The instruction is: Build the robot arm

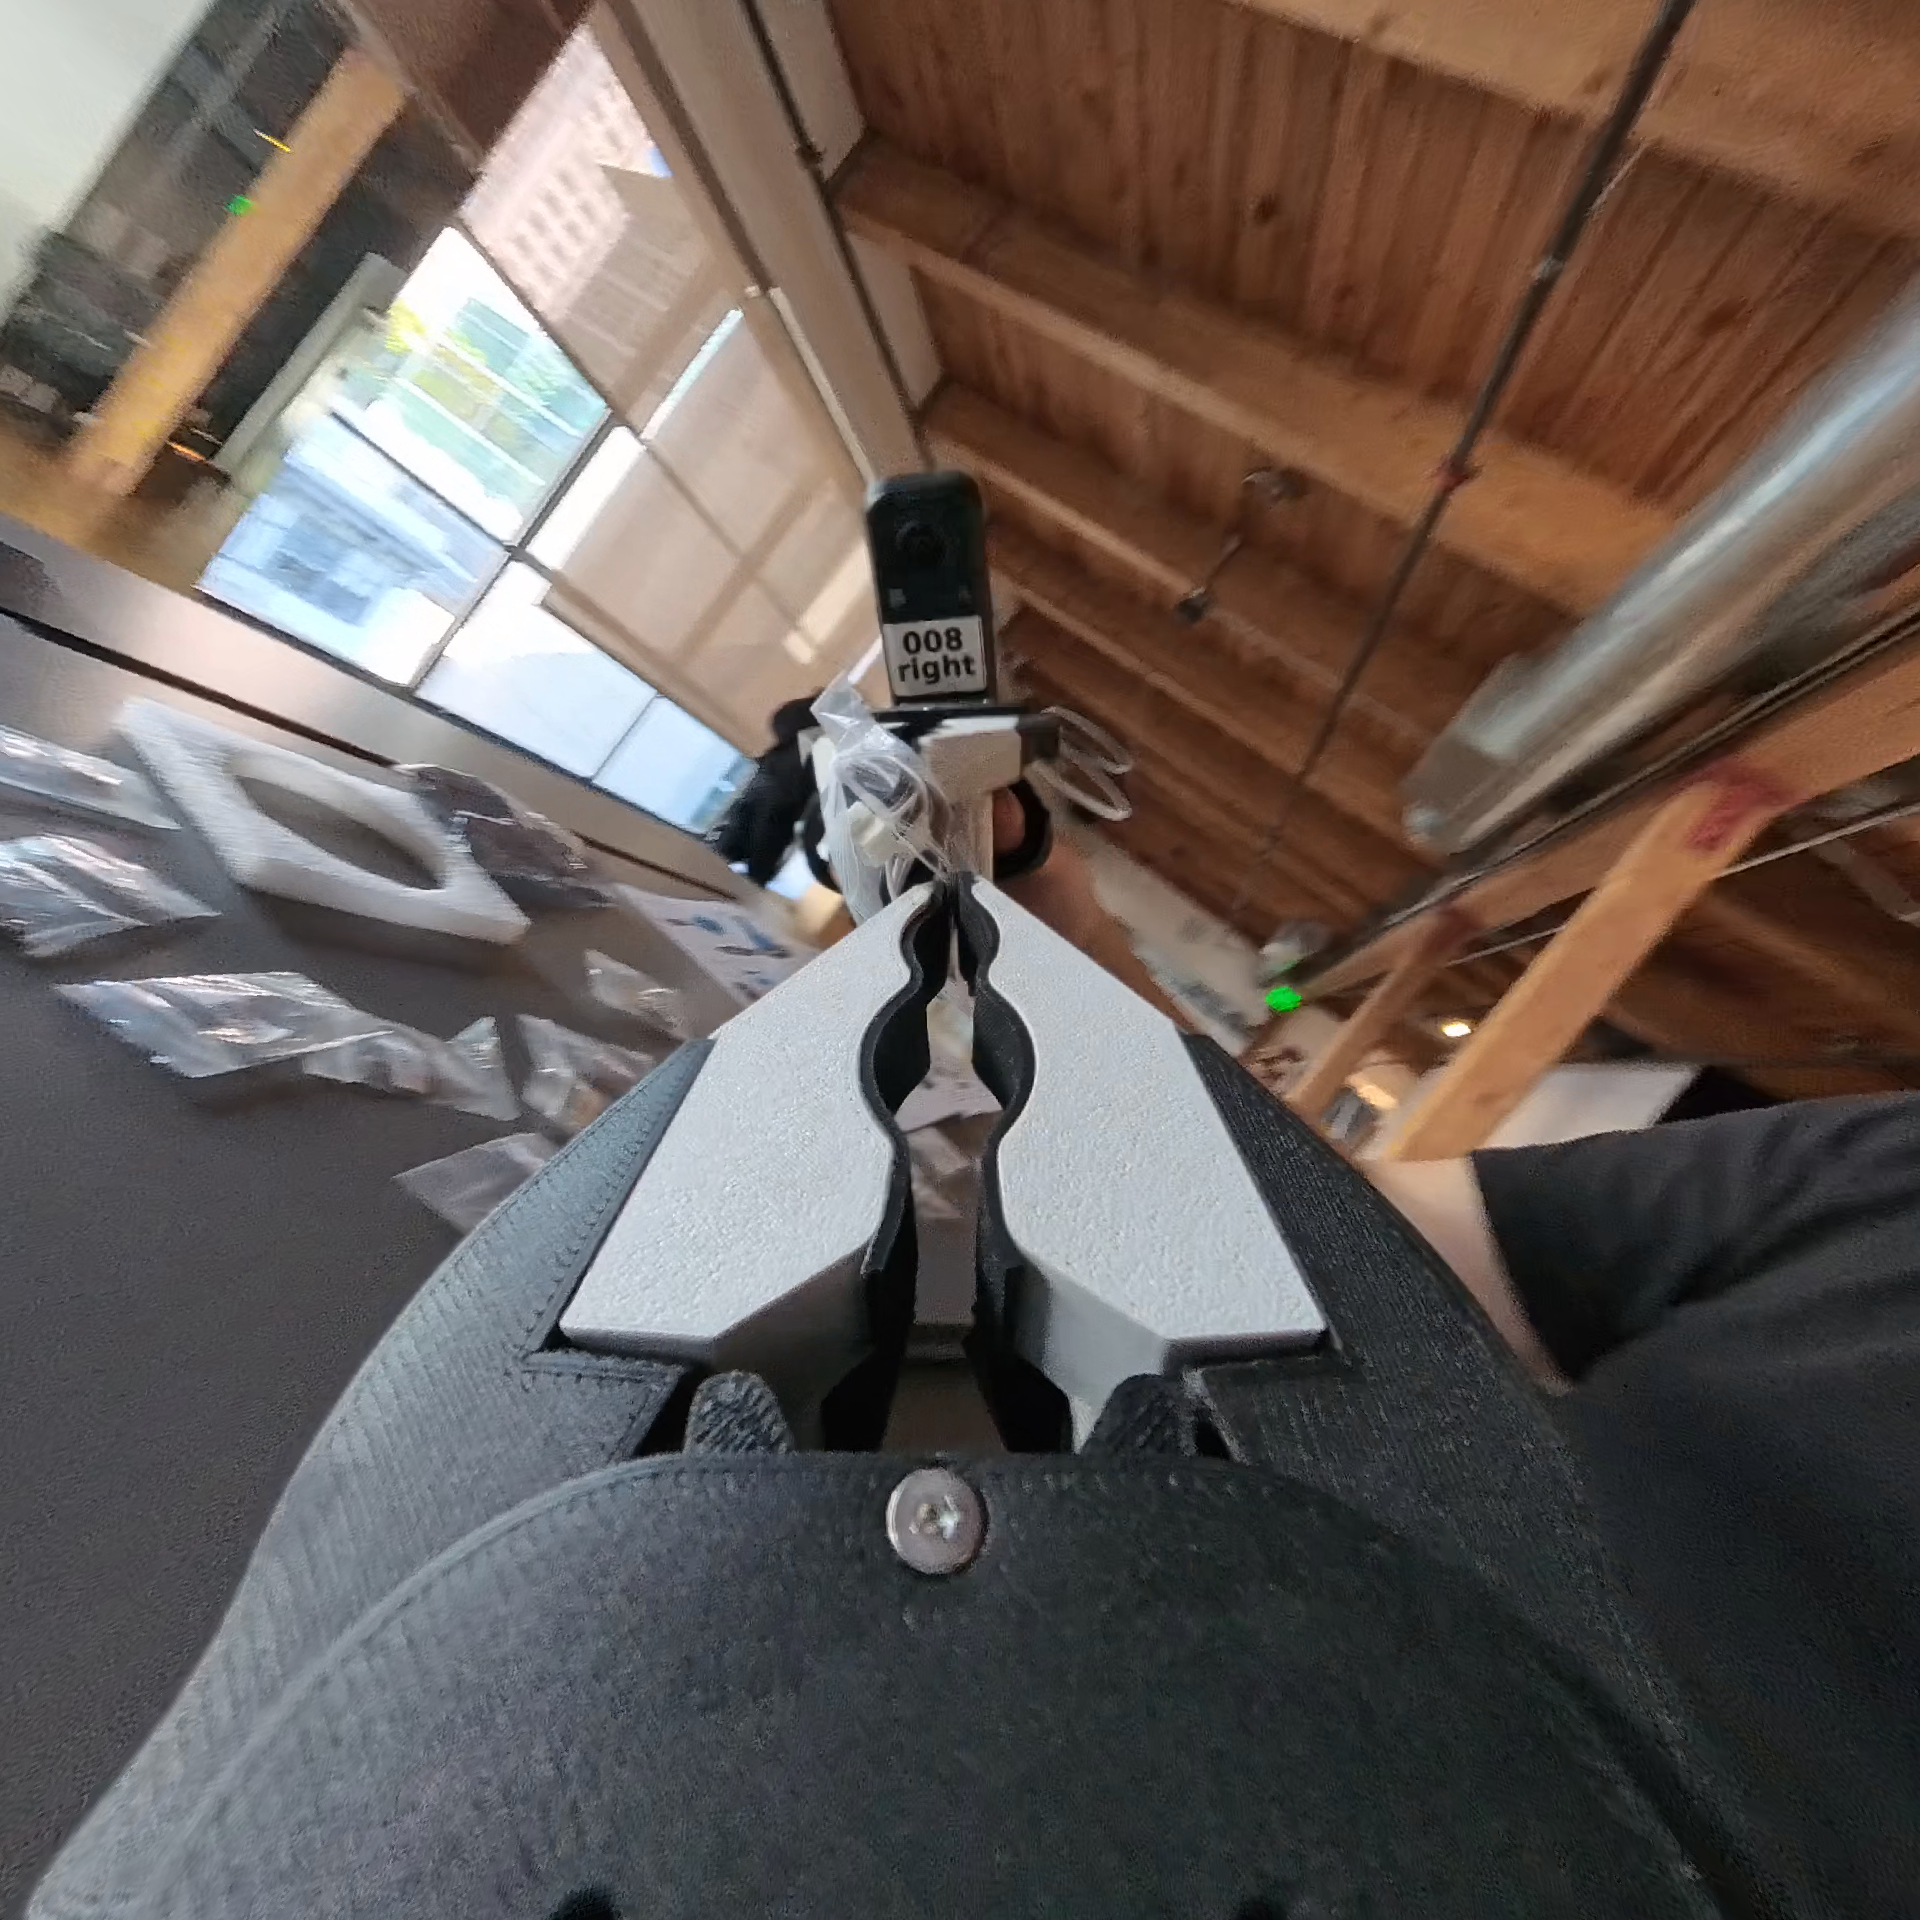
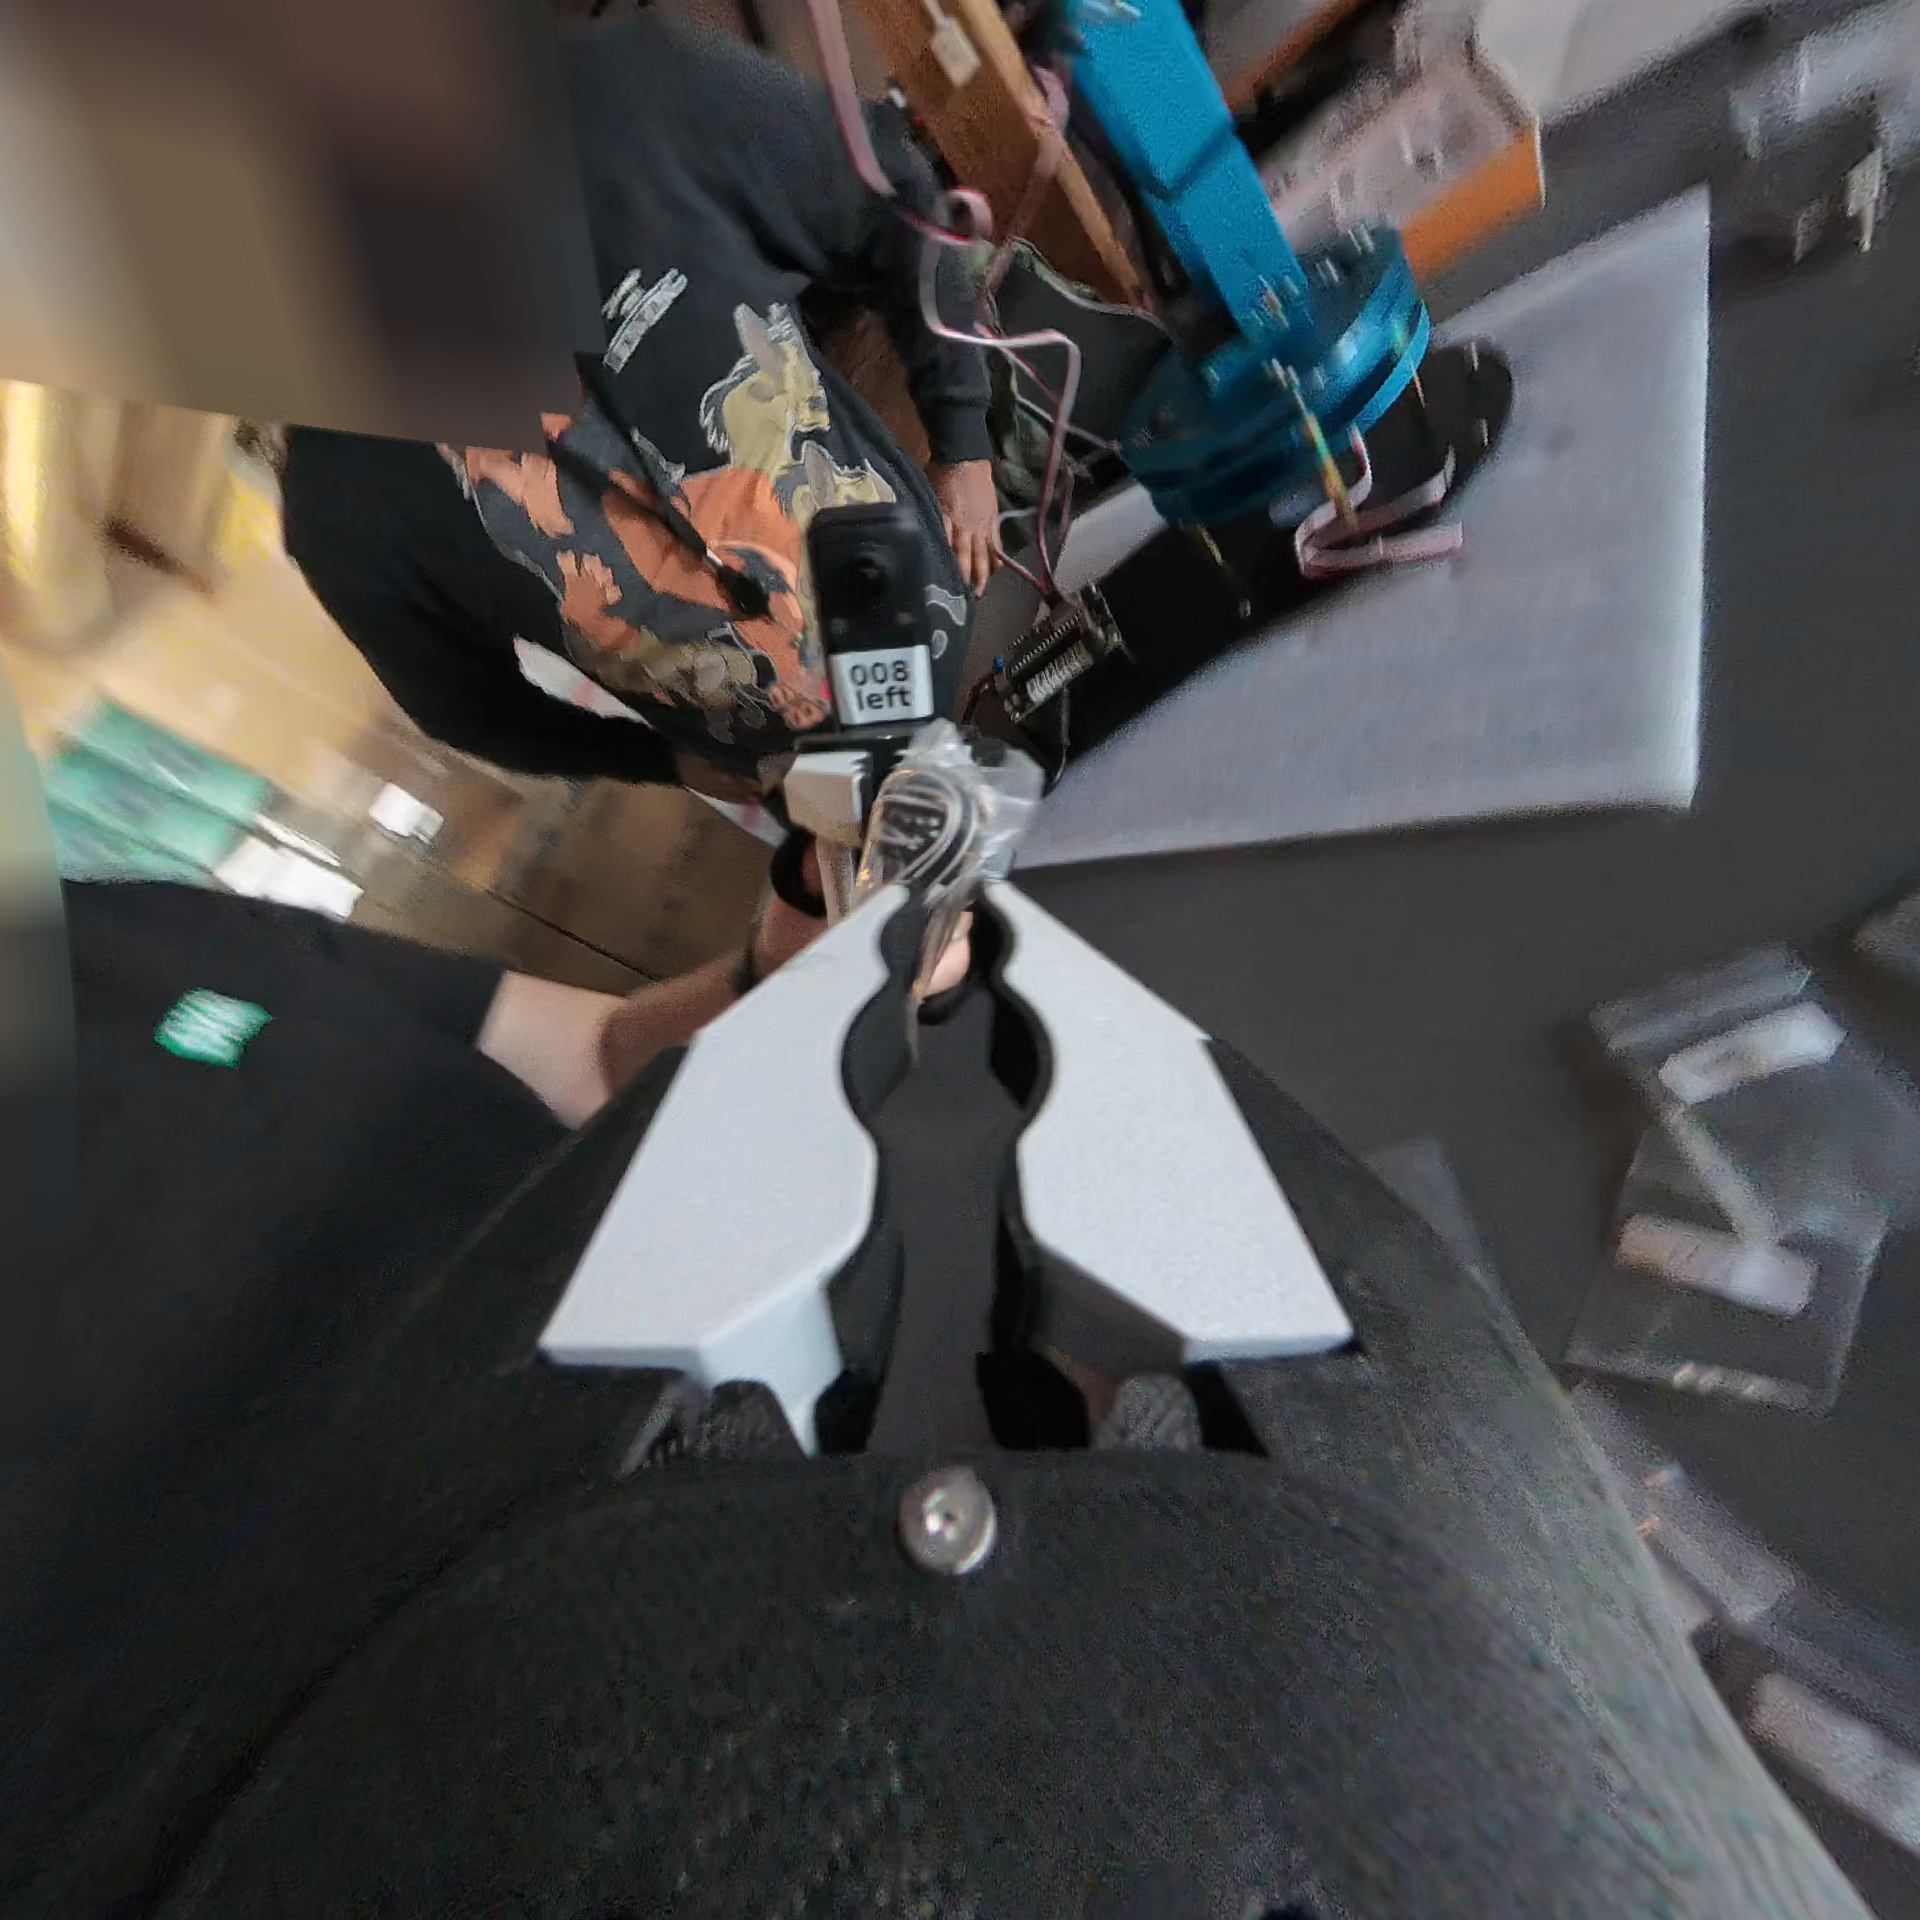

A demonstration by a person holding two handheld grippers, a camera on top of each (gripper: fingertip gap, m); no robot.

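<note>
My left claw [image 1: 951, 894] is clenched on one end of a clear bag [image 1: 883, 800], my right claw [image 2: 951, 899] on the other end. The bag stretches between them, above the dark table [image 1: 208, 1195].

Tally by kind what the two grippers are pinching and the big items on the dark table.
Clear plastic bag with small parts, pinched by both grippers: 1
White foam square frame: 1
Blue round-based robot arm: 1
Grey foam mat: 1
Grippers: 2, left, right
Total: 6
</note>
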